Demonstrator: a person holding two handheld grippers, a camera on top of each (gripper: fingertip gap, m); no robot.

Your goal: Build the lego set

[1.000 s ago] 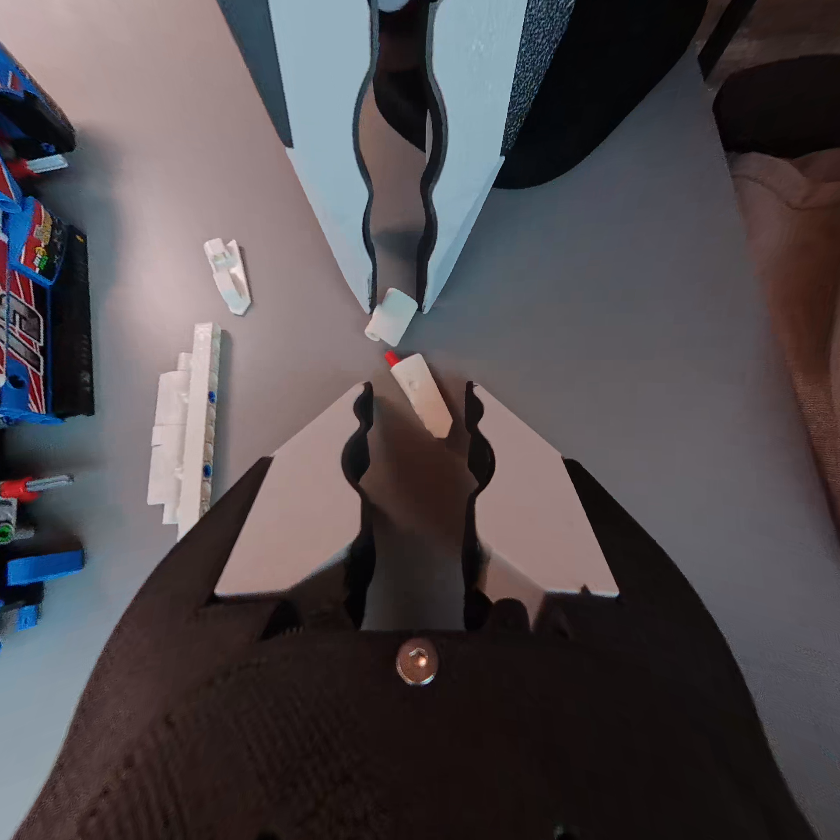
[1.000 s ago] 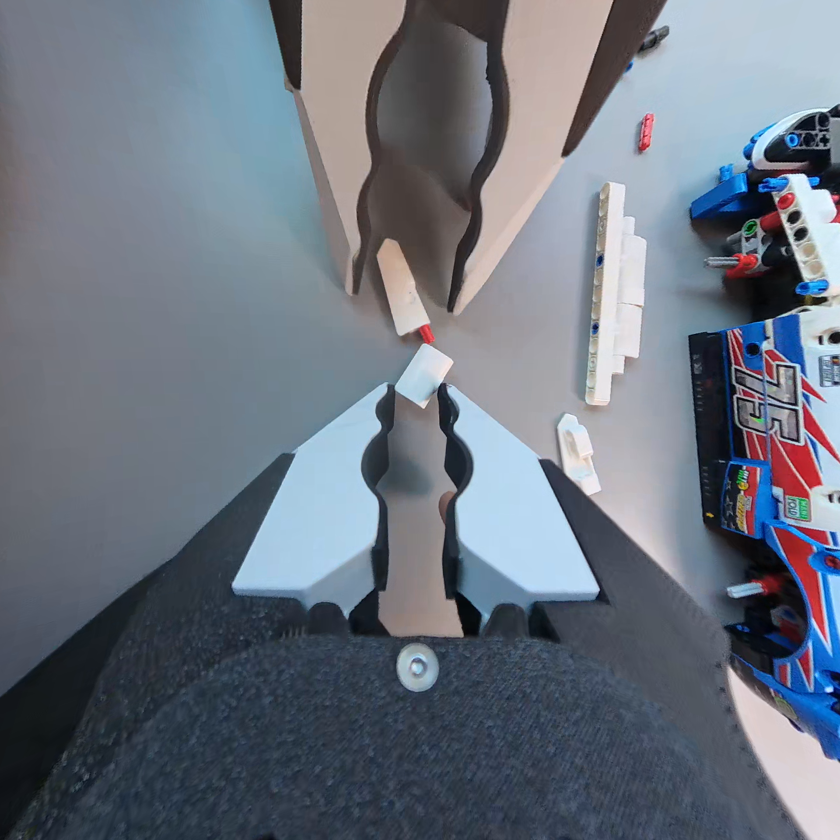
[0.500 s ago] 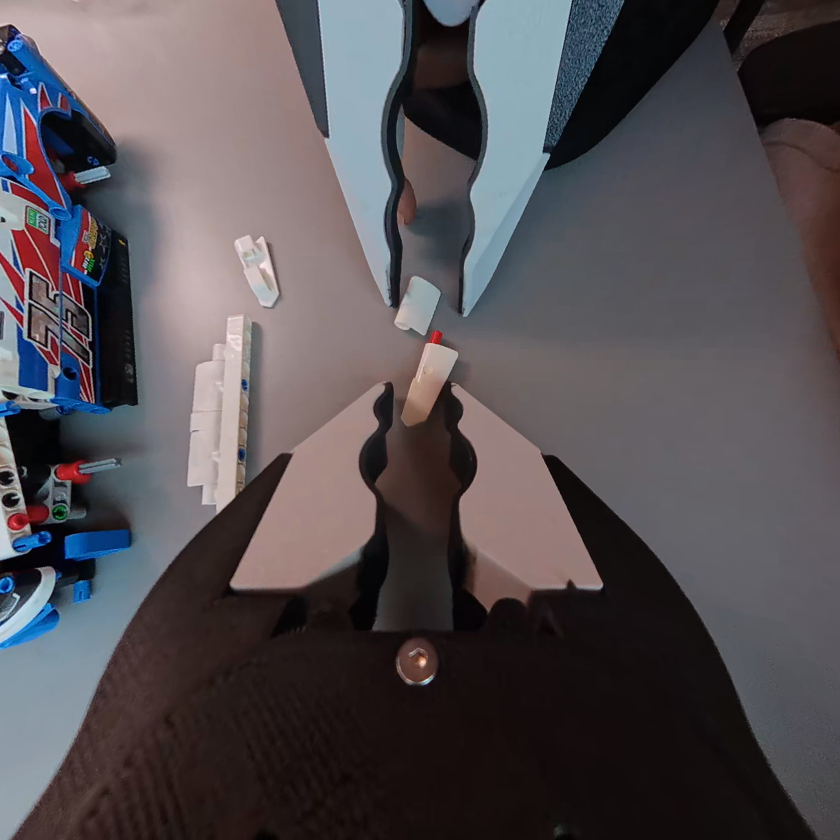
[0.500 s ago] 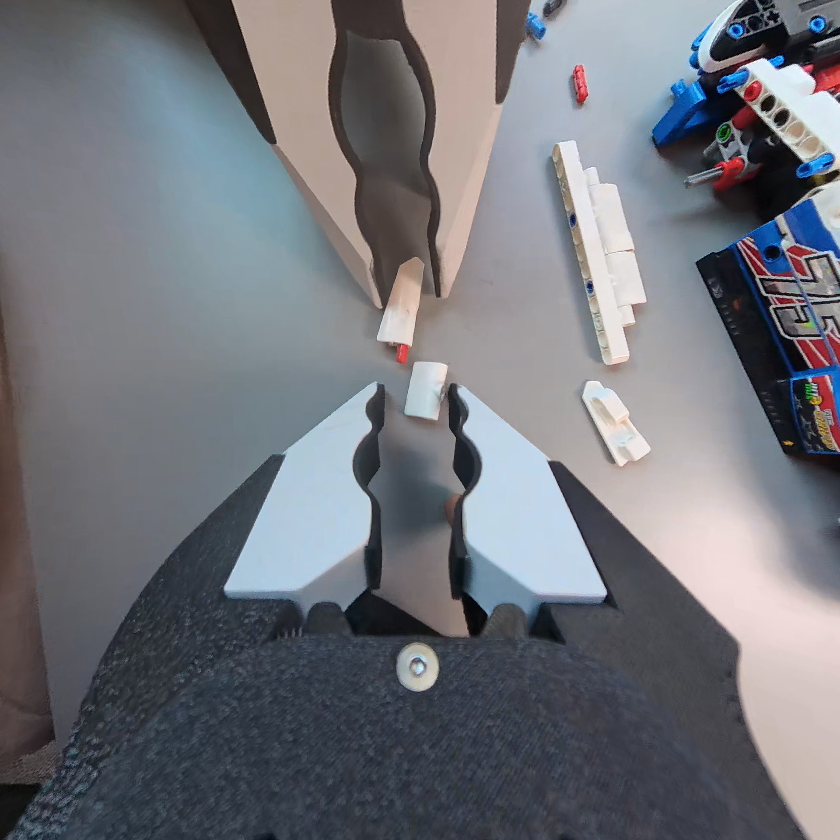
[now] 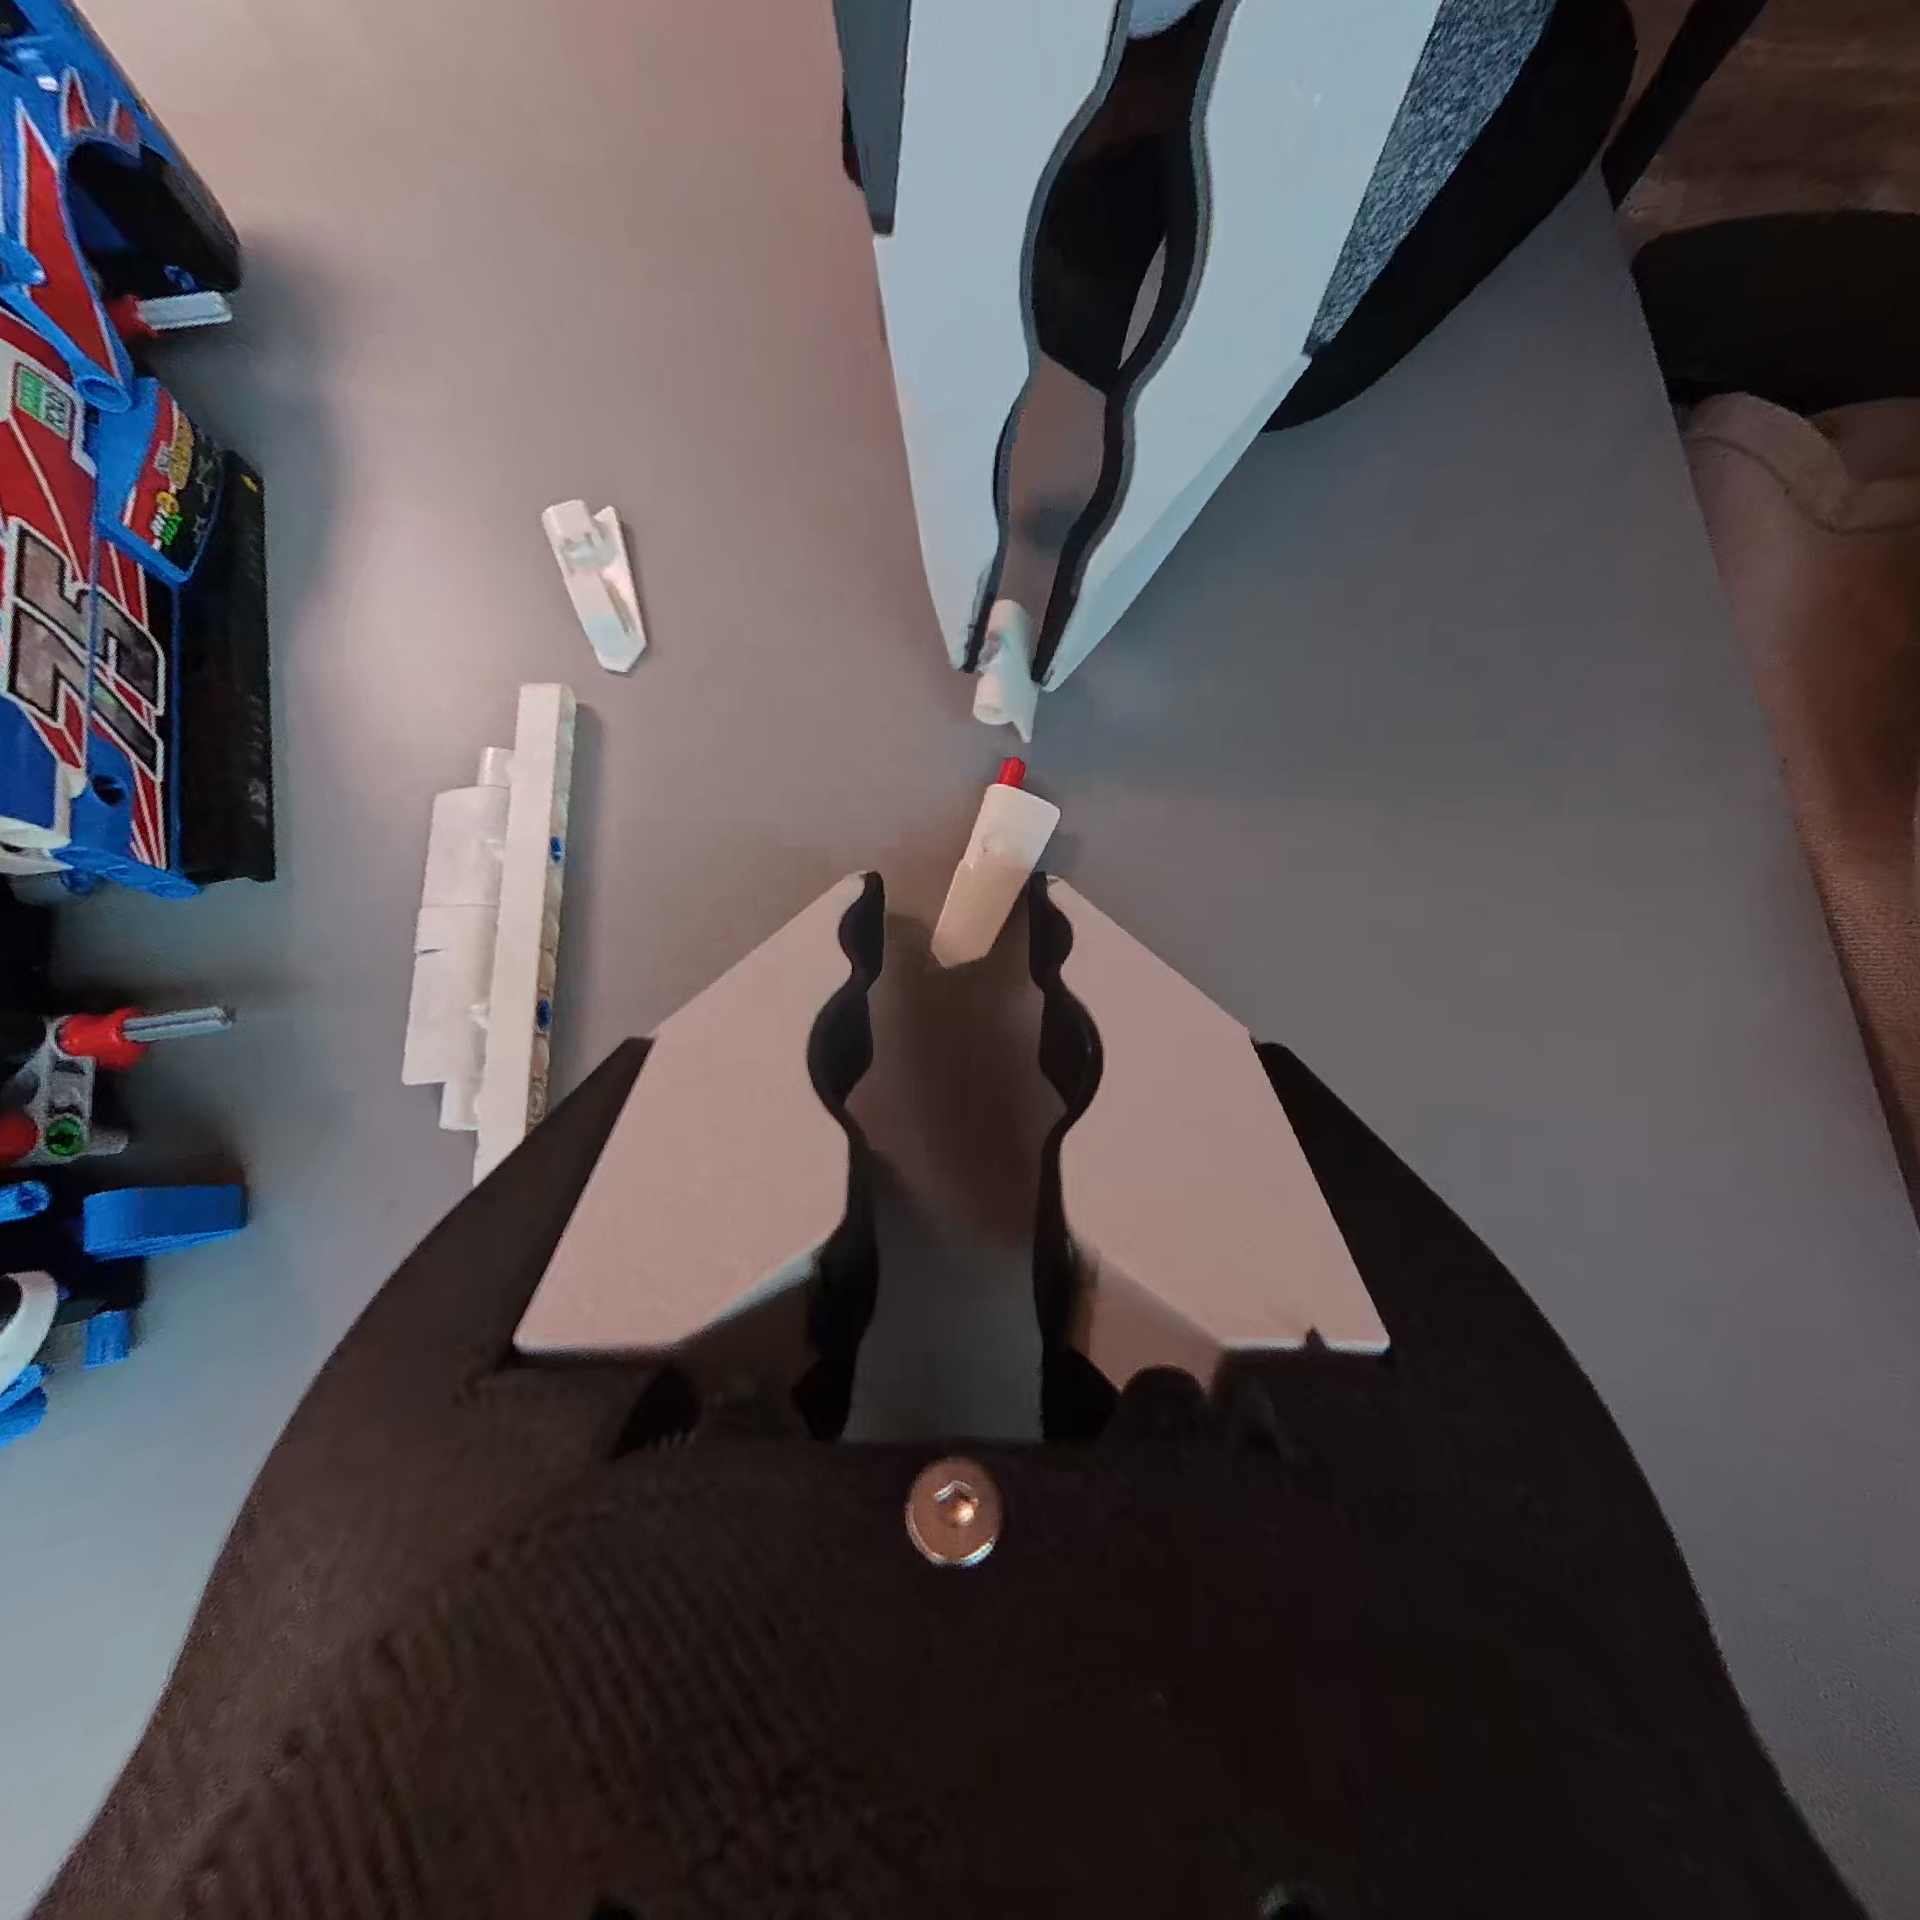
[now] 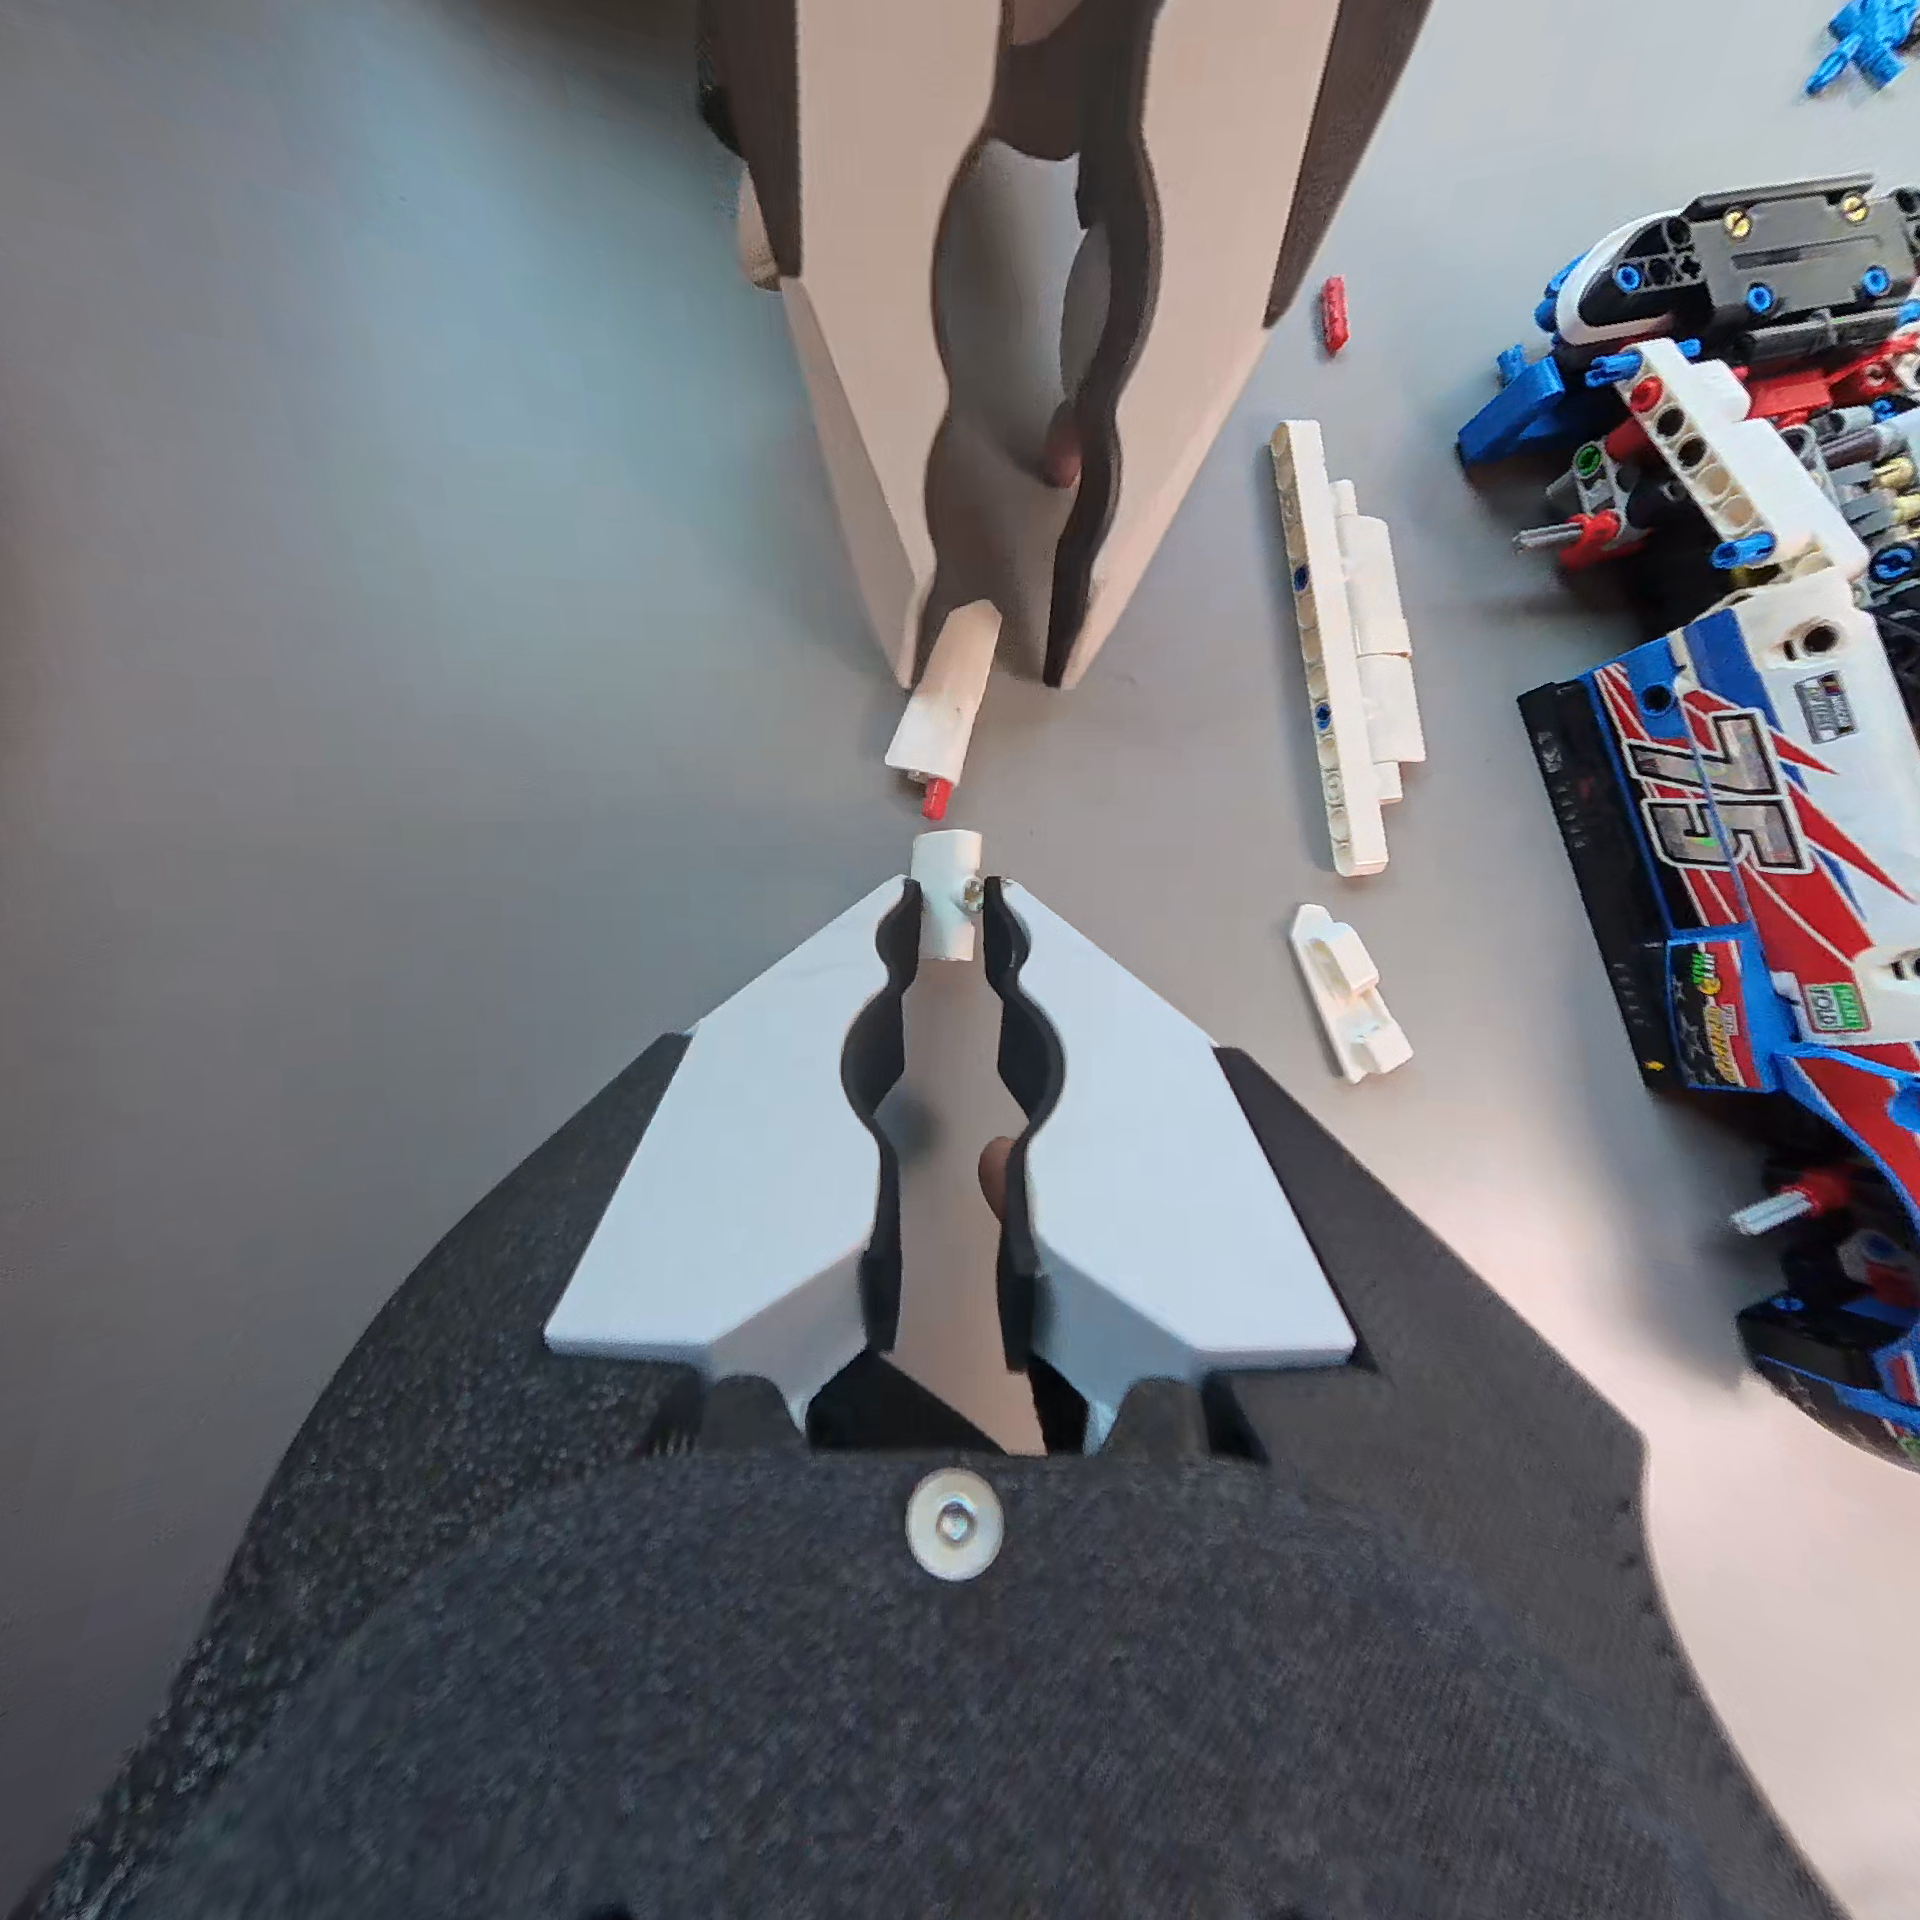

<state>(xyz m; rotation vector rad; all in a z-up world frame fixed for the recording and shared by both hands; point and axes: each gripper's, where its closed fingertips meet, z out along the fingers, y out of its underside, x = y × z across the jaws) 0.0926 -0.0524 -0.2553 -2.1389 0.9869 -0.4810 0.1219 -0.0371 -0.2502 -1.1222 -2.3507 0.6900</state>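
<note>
The grey table [image 5: 1455,831] takes up most of both views, and the biggest thing sitting on it is the half-built blue, red and white race car [image 6: 1766,831], off to the right in the right wrist view and along the left edge in the left wrist view. Next down in size, the left gripper [image 5: 951,883] with its beige fingers [image 5: 727,1091] is parted to a middling gap, and the white piece with a red pin [image 5: 992,868] leans against its right-hand finger only, so it's resting there rather than clamped, lying on the table with the red pin pointing away at the other claw. The right gripper [image 6: 948,888] with pale blue fingers [image 6: 727,1143] is pinched narrow on a small white connector [image 6: 945,894], which sticks out past the tips. The pin tip and the connector are nearly lined up and just apart, not touching. Beside the car lies a long white beam assembly [image 6: 1340,665] with blue pins in it, and just next to that a small white clip piece [image 6: 1345,987]. Smallest of all, a tiny loose red pin [image 6: 1334,312] sits further back on the table near the left gripper's body.
</note>
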